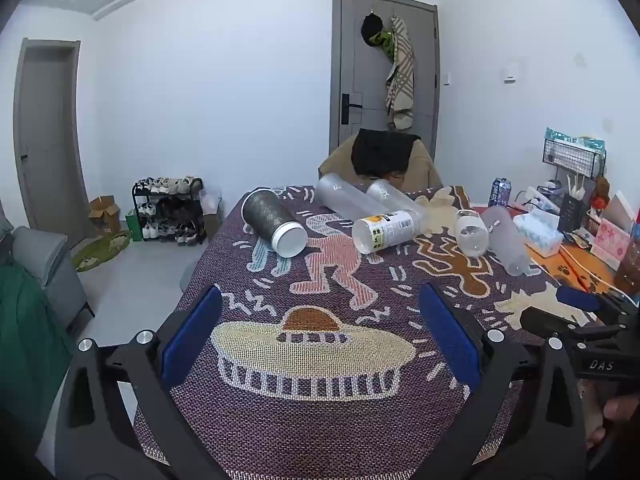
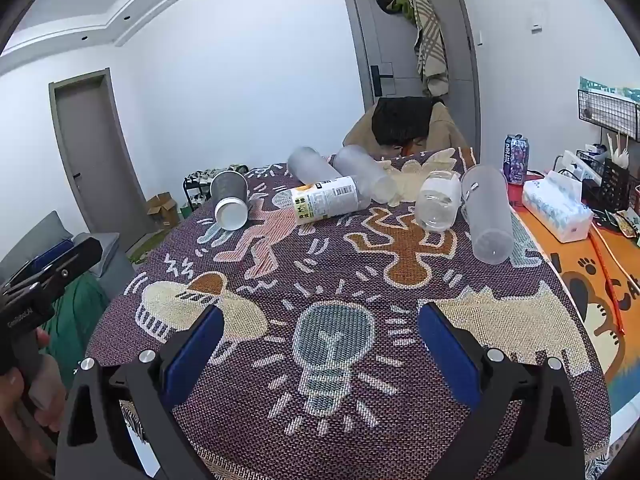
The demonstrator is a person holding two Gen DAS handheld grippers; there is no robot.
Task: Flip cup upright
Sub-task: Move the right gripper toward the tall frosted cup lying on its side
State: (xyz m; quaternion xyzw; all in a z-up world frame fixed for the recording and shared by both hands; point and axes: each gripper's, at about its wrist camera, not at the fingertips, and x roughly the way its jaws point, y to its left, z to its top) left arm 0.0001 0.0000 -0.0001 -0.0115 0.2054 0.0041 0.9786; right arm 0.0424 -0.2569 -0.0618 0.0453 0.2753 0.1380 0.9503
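Frosted cup (image 2: 486, 216) lies on its side ahead-right, mouth toward the nearer right fingers (image 2: 320, 350); both grippers released, empty.

The left gripper (image 1: 320, 336) is held low and level, its two black fingers spread wide apart with the blue pads (image 1: 192, 336) facing each other and nothing between them. The right gripper (image 2: 320, 340) sits in much the same pose, jaws wide, blue pads (image 2: 448, 356) bare and empty. Each shows up in the other's camera: the right one at the far right edge of the left view, and the left one at the far left edge of the right view, gripped by the left hand (image 2: 24, 396) (only part of it shows, wrapped around the handle).
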